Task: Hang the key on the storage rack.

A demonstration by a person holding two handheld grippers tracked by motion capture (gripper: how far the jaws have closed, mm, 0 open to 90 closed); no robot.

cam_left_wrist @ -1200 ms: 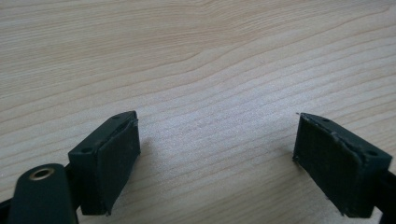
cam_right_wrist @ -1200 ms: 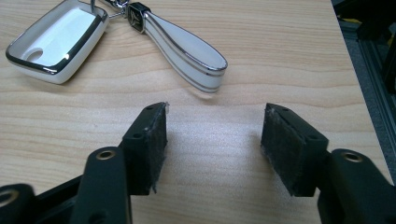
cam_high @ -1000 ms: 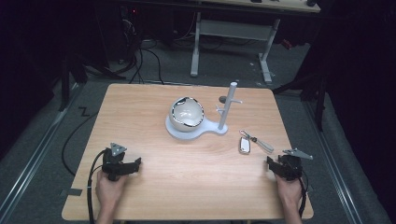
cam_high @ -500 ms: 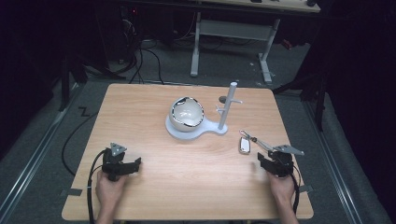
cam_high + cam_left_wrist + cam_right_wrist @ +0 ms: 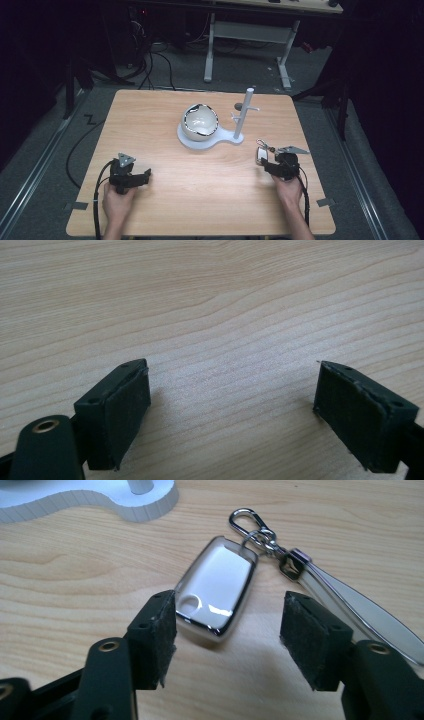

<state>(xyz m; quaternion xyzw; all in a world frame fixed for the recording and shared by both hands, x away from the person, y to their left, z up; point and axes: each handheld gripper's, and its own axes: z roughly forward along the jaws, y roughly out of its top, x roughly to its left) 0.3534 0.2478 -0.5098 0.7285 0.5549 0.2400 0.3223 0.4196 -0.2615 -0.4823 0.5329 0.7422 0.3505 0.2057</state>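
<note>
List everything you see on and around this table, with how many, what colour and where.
key fob: one, white with chrome edge, flat on the table between the open right jaws, untouched
key ring and strap: one, silver and clear, clipped to the fob
bowl: one, white, on the stand's base
stand: one, white, table centre, upright post
table: one, light wood
left gripper: one, black, open over bare wood
right gripper: one, black, jaws just opening
</note>
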